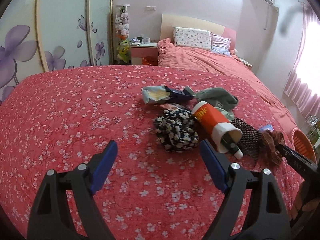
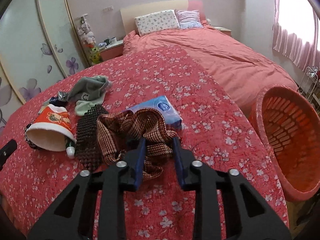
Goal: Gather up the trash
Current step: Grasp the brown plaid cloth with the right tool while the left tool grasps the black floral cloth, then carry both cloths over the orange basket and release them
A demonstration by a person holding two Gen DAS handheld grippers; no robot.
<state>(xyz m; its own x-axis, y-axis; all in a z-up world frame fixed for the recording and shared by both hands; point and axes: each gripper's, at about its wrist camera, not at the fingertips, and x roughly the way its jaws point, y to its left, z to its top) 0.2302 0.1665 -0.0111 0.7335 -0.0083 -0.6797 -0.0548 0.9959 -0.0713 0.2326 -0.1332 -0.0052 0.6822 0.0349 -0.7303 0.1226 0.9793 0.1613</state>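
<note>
Two grippers: right gripper [image 2: 159,156] closing round the brown scarf [image 2: 128,132], basket [image 2: 258,108] at three o'clock; left gripper [image 1: 158,154] wide, empty.

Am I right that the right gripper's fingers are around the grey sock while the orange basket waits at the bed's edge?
Not quite: the right gripper straddles the brown woven fabric, as the right wrist view shows; the grey sock lies apart. The orange basket does wait at the bed's edge.
</note>
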